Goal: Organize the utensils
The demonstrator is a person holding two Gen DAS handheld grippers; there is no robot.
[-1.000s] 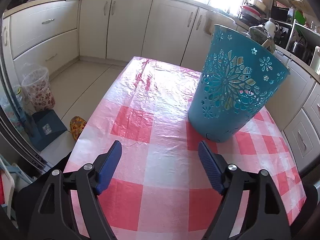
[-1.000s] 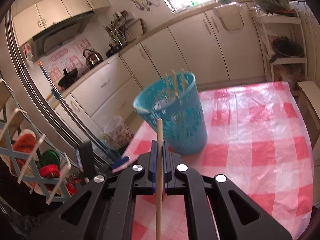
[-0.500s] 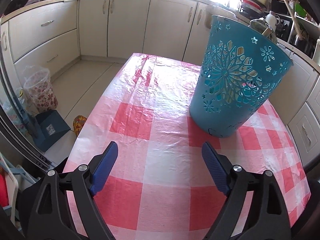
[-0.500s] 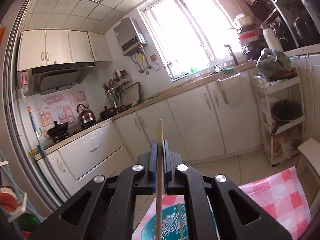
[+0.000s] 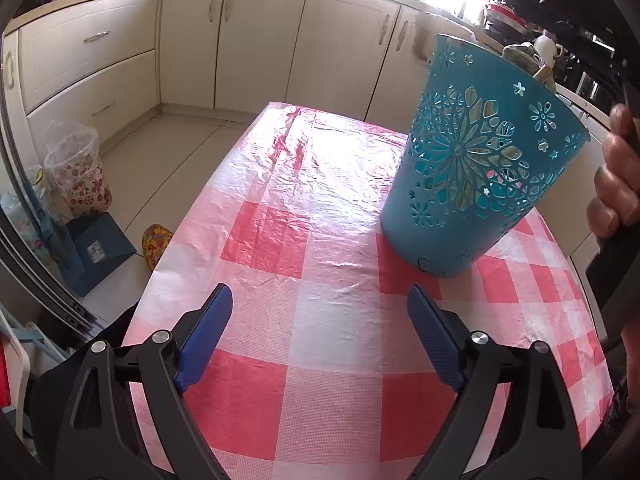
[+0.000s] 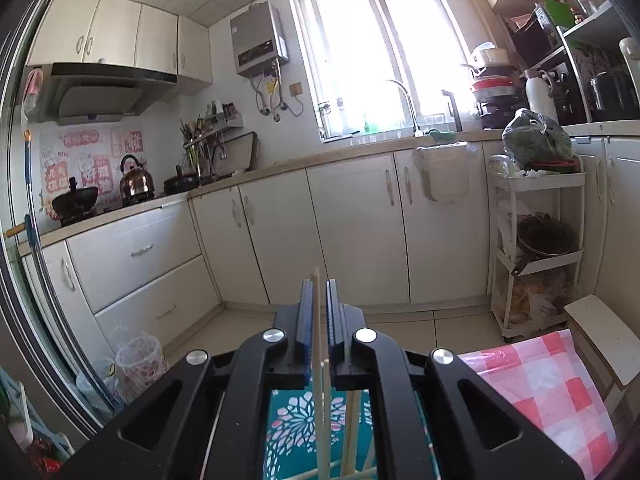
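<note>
A teal cut-out basket (image 5: 476, 168) stands on the red-and-white checked tablecloth (image 5: 304, 288), right of centre in the left wrist view. My left gripper (image 5: 320, 300) is open and empty, low over the cloth in front of the basket. In the right wrist view my right gripper (image 6: 319, 286) sits directly above the basket (image 6: 296, 420), its blue pads a narrow gap apart around a wooden chopstick (image 6: 318, 344) that hangs down into the basket. Other chopsticks (image 6: 352, 436) lean inside. The hand holding the right gripper (image 5: 616, 184) shows at the right edge.
Cream kitchen cabinets (image 5: 256, 40) run behind the table. A patterned bin (image 5: 80, 176) and a blue dustpan (image 5: 96, 248) stand on the floor at the left. A white rack trolley (image 6: 540, 248) stands at the right, past the table corner (image 6: 548, 376).
My right gripper has risen from in front of the basket to straight above it, and its pads have parted slightly around the chopstick. The left gripper has opened a little wider.
</note>
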